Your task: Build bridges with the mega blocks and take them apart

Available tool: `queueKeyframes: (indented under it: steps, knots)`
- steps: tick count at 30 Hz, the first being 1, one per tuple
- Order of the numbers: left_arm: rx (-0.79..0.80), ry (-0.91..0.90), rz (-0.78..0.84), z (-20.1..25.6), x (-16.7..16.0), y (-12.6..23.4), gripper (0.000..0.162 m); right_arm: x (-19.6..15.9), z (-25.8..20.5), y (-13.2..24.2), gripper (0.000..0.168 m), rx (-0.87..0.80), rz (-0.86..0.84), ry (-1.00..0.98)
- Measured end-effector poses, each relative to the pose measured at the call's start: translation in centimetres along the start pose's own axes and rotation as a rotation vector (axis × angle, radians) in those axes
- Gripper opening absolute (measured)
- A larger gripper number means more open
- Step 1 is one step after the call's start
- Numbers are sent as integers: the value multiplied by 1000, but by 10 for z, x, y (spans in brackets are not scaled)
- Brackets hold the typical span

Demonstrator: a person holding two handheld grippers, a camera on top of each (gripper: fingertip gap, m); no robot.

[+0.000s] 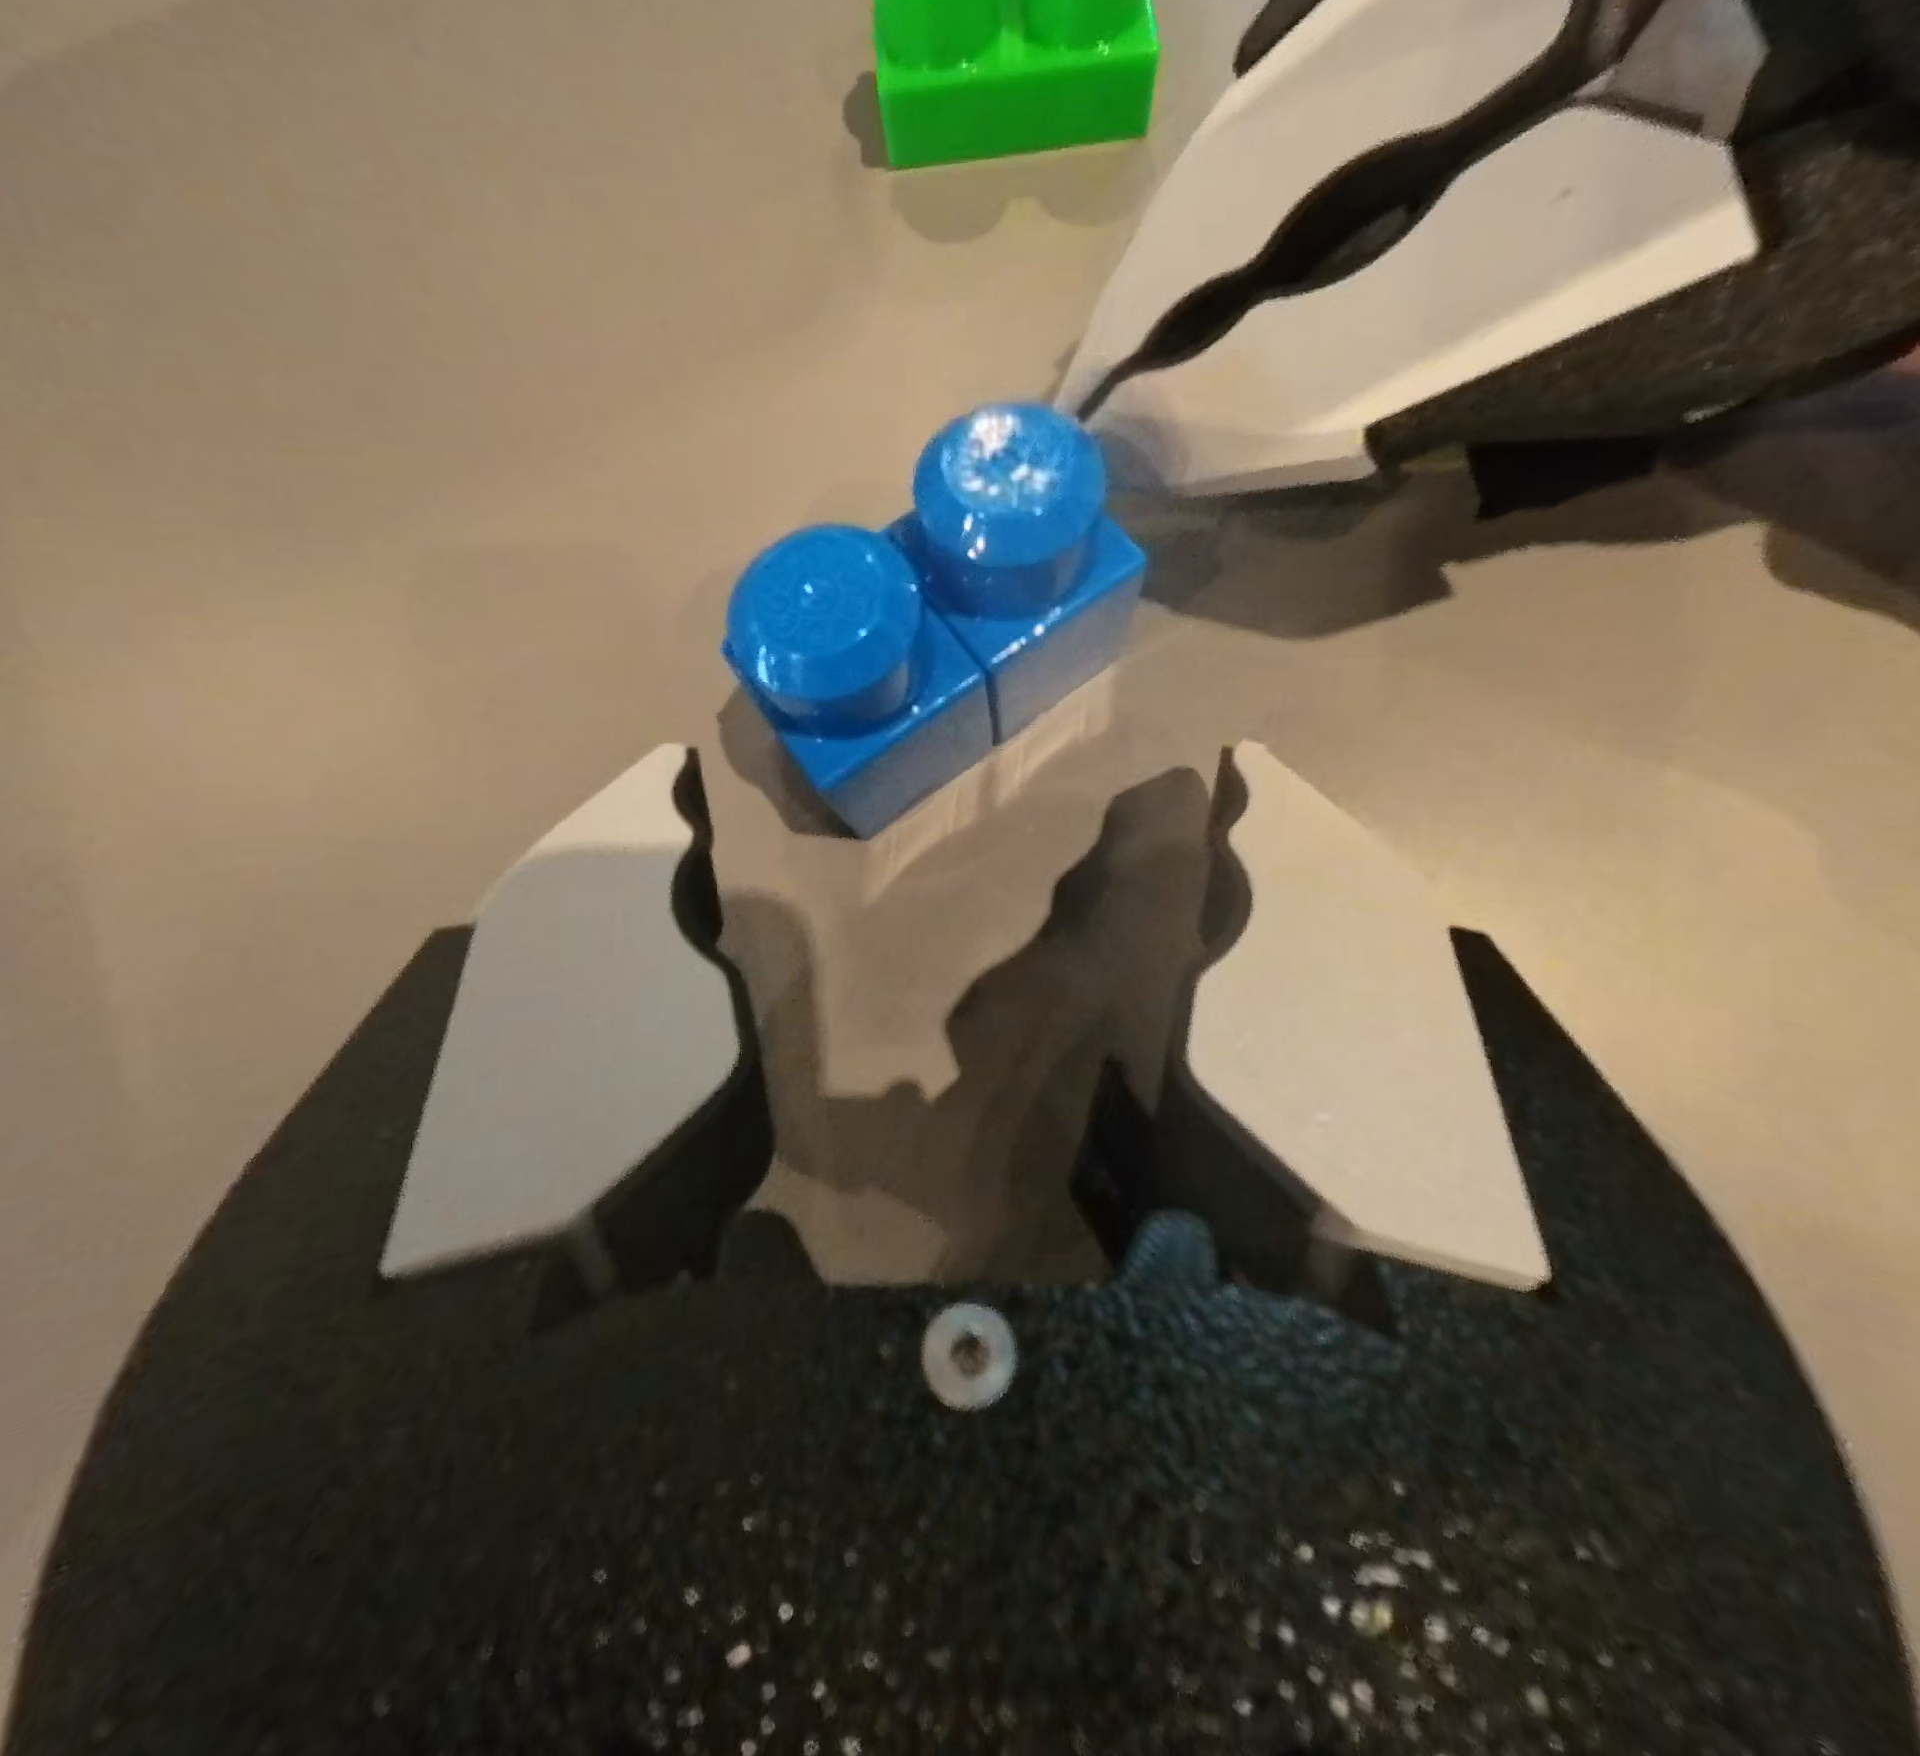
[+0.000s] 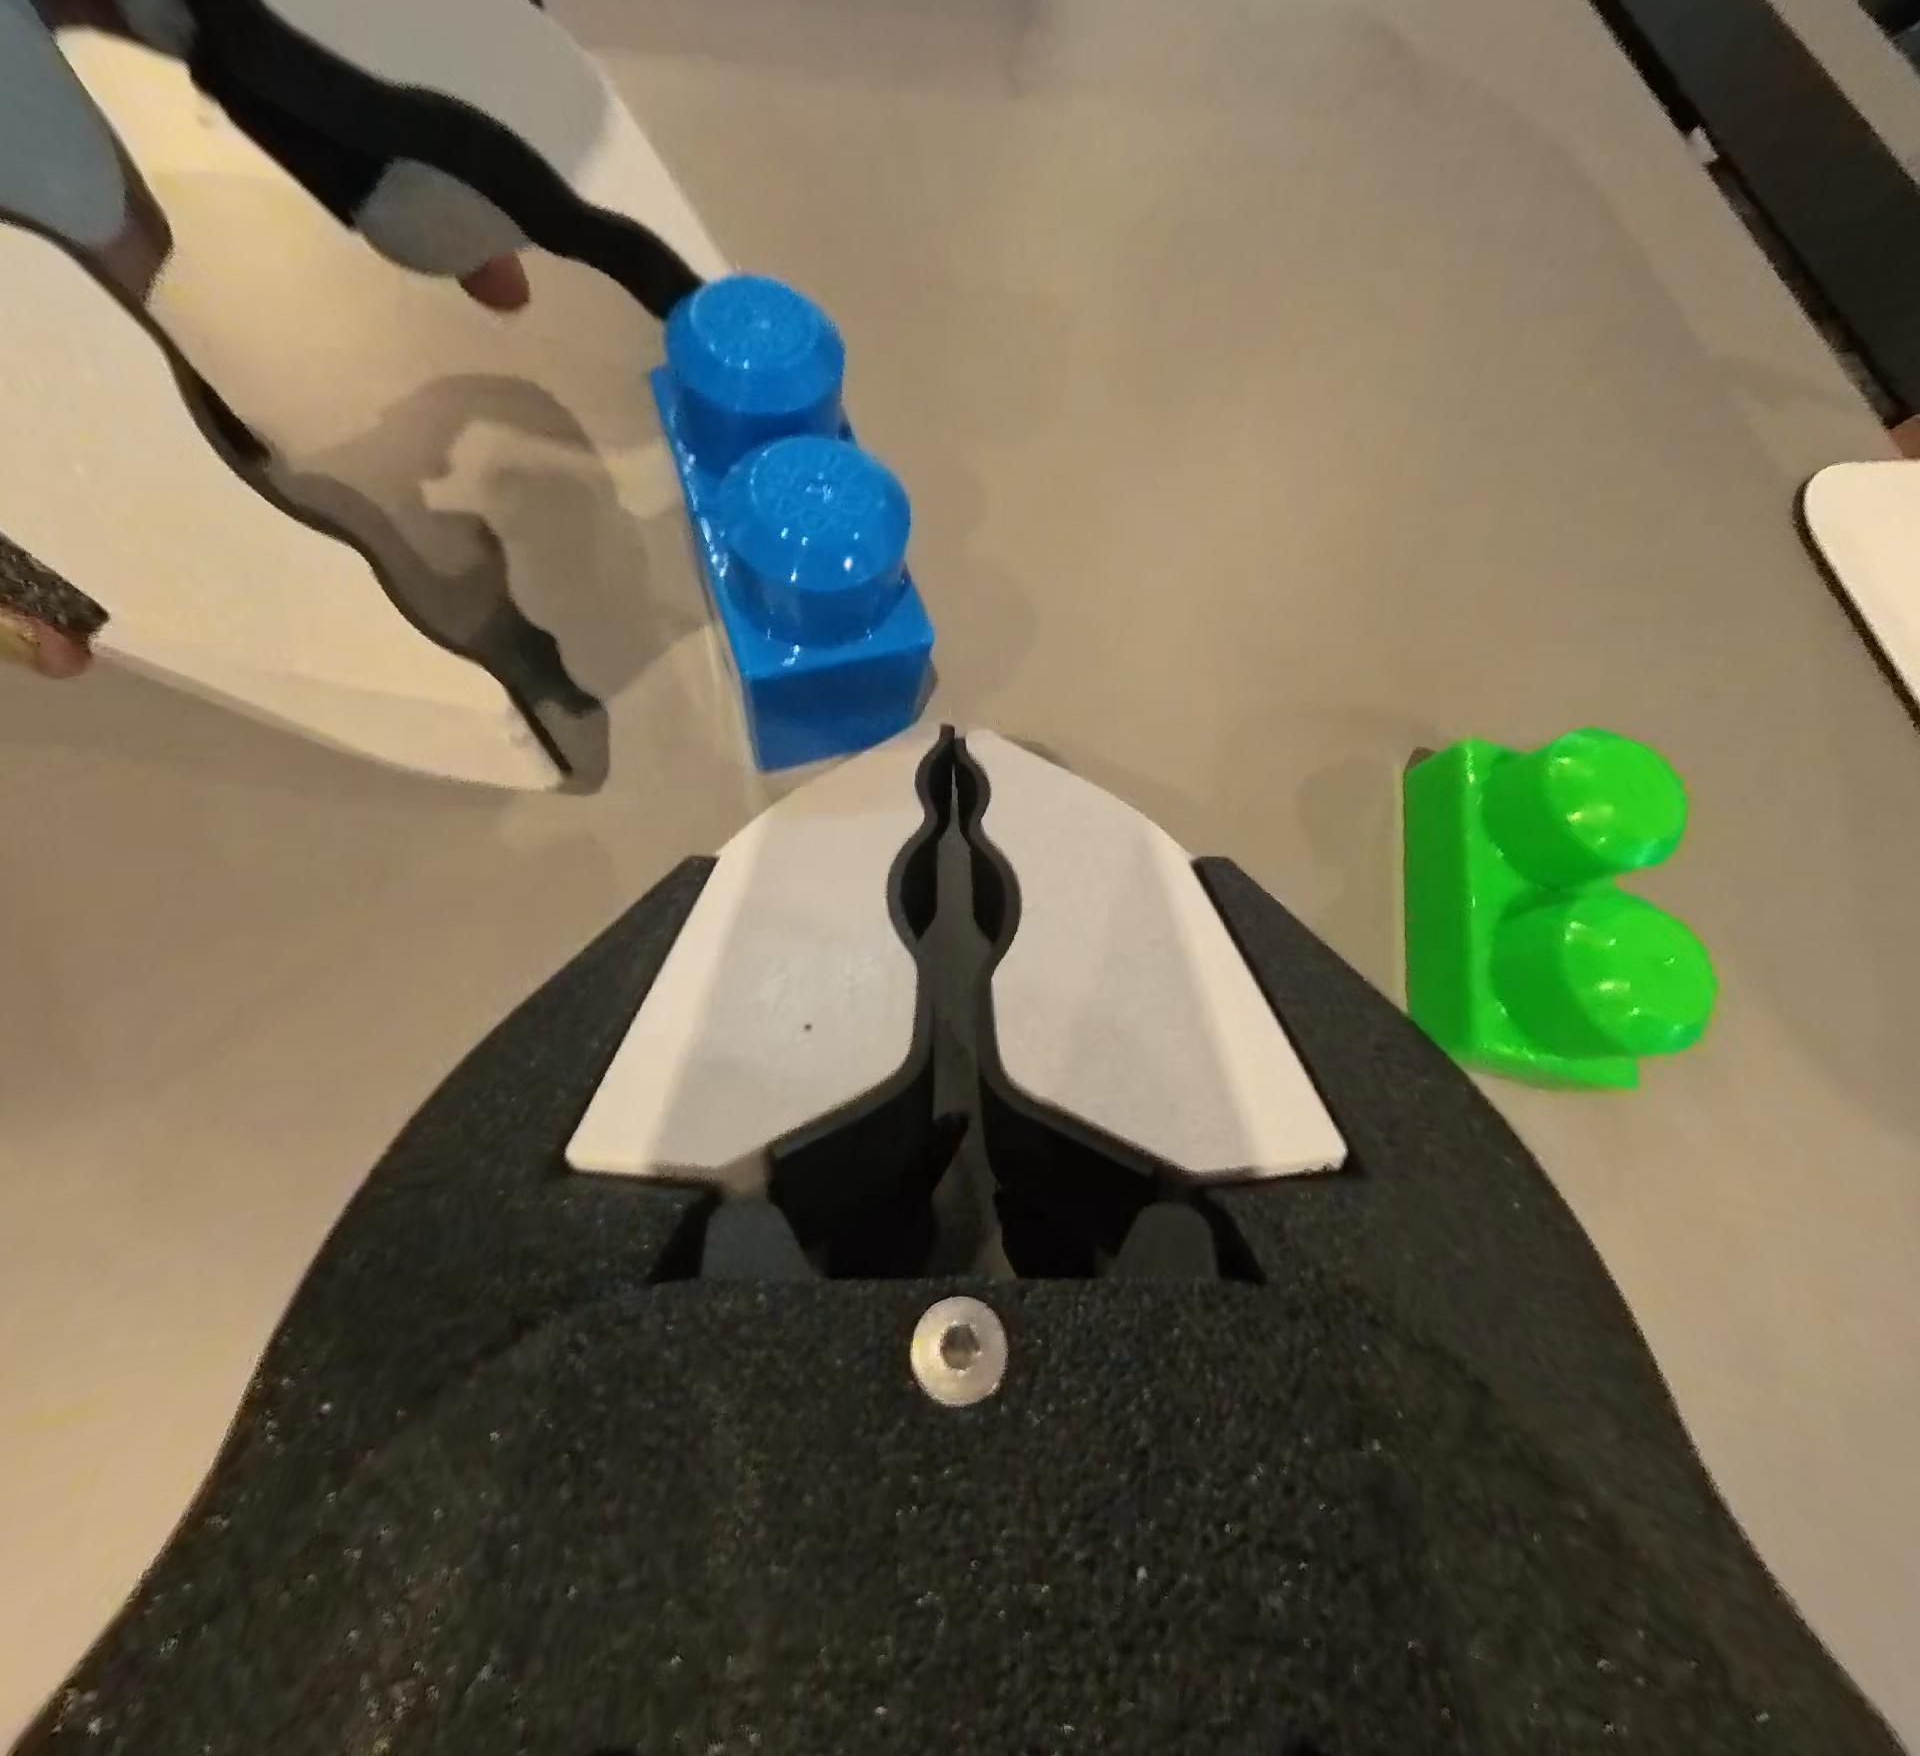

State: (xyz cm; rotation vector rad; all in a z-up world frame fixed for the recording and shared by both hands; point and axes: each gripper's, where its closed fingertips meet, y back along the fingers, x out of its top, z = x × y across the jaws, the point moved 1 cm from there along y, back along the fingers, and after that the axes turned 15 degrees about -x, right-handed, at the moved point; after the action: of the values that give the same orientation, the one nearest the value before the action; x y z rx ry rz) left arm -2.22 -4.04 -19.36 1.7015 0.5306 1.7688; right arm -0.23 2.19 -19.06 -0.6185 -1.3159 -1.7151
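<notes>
Mega blocks: two blue single-stud plastic blocks (image 1: 925, 626) sit side by side, touching, mid-table (image 1: 364, 459); green two-stud plastic block (image 1: 1013, 23) apart at 12 o'clock. Nothing stacked, no bridge; can't tell build or teardown. Left tool (image 1: 956, 771) open, empty, at 6 o'clock of blue pair. Right tool (image 2: 951, 745) closed, empty, tip just beside pair.

We seem to be at an office or lab desk: a smooth, matte beige tabletop (image 2: 1195, 356), a flat white board with rounded dark-edged corners (image 2: 1870, 584) lying at three o'clock in the right wrist view, and dark box-shaped furniture (image 2: 1766, 179) beyond the table edge at one o'clock.
</notes>
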Motion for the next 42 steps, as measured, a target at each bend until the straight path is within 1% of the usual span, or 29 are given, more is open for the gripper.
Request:
queueKeyframes:
  steps: [3, 5, 7, 10, 13, 17, 18, 22, 27, 29, 30, 31, 35, 38, 40, 42]
  knots:
    - [0, -15, 14, 5, -1, 6, 89, -7, -2, 7, 0, 32, -27, 14]
    - [1, -23, 54, 8, 3, 10, 89, -10, 6, 8, 0, -1, -35, 5]
    - [53, -47, 101, 2, 10, 13, 92, -9, 12, 10, 0, -25, -12, -22]
    - [92, -11, 166, -8, 19, 10, 109, -4, 18, 11, 0, -47, 31, -75]
    - [100, 42, 168, -13, 21, 2, 124, -1, 19, 11, 0, -46, 62, -118]
    - [122, 59, 98, -18, 18, -15, 130, 4, 22, 12, 0, -68, 92, -115]
    - [133, 51, 100, -20, 20, -17, 130, 6, 22, 13, 0, -72, 102, -116]
    - [166, 38, 141, -23, 33, -16, 120, 11, 22, 17, 0, -71, 127, -128]
    - [203, 47, 52, -26, 28, -24, 112, 12, 23, 18, 0, -60, 139, -152]
    - [205, 42, 32, -26, 23, -26, 103, 12, 23, 19, 0, -61, 142, -155]
    - [212, 34, 24, -27, 22, -26, 92, 13, 24, 20, 0, -62, 145, -156]
    - [213, 15, 18, -28, 21, -25, 85, 13, 24, 20, 0, -62, 147, -157]
    - [108, -51, 11, -23, 22, -25, 81, 14, 25, 22, 0, -56, 157, -165]
    - [-55, -69, 17, -18, 22, -26, 81, 15, 25, 25, 0, -41, 174, -173]
    - [-180, -151, -7, -13, 20, -24, 80, 17, 23, 27, 0, -18, 202, -175]
    - [-263, -265, -43, -11, 17, -23, 80, 20, 21, 29, 0, 5, 224, -174]
